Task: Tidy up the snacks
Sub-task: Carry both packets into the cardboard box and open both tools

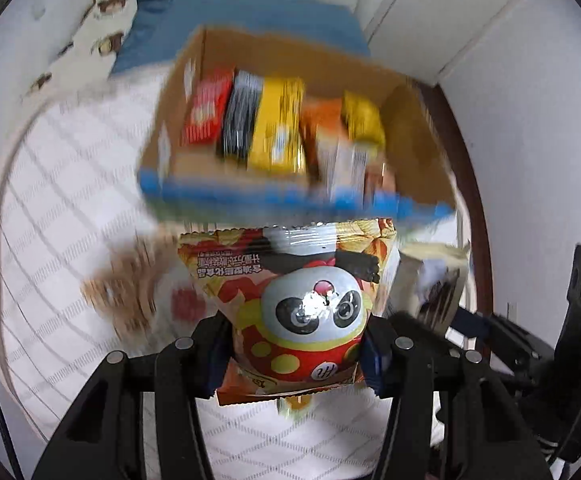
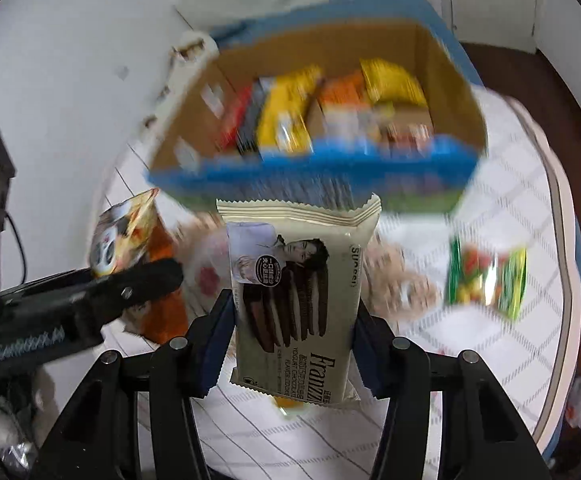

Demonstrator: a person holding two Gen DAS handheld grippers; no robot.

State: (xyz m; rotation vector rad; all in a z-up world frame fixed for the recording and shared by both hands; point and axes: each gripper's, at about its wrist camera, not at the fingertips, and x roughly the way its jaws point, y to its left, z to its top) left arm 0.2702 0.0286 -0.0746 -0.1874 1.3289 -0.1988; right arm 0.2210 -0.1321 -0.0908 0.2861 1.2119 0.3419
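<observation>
My left gripper (image 1: pixel 296 354) pinches the shiny orange panda snack bag (image 1: pixel 290 304); my right gripper (image 2: pixel 294 344) pinches the cream cookie pack (image 2: pixel 296 296). Either slippery bag might slide out before reaching the brown cardboard box (image 1: pixel 406 120).

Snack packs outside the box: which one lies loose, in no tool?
The green pack, lying on the quilt; the panda pack and cookie pack are each clamped.

White walls (image 1: pixel 530 100), dark wood floor (image 2: pixel 562 120), quilted white bed (image 1: pixel 70 208).
</observation>
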